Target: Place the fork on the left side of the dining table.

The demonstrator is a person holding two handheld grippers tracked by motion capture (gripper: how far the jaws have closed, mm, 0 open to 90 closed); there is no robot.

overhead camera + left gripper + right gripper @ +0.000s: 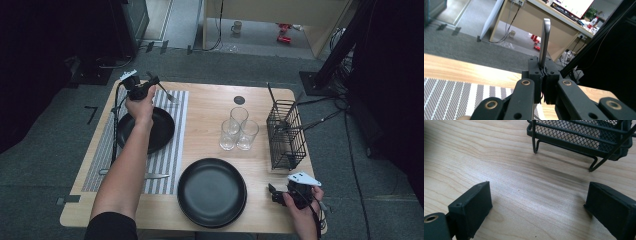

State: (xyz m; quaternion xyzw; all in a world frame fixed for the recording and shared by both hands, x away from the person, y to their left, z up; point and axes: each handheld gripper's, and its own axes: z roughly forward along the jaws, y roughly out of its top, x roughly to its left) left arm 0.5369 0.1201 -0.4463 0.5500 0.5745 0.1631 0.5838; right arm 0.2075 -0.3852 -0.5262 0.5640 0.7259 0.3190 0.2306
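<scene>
My left gripper [151, 81] is raised over the far end of the striped placemat [172, 150] and shut on a metal utensil [168, 94]. In the left gripper view the jaws [543, 72] pinch the utensil's shaft [544, 42], which sticks straight out beyond them. A black plate [155, 131] lies on the placemat under my left forearm. My right gripper [273, 193] rests open near the table's front right corner. Nothing but bare wood lies between its jaws [536, 205], and the black wire basket [579, 135] stands just ahead of them.
A second black plate [212, 192] sits at the front centre. Three clear glasses [238, 133] cluster mid-table beside the wire basket [286, 134]. Another piece of cutlery [152, 175] lies on the placemat's near end. Cables and a stand are on the floor to the right.
</scene>
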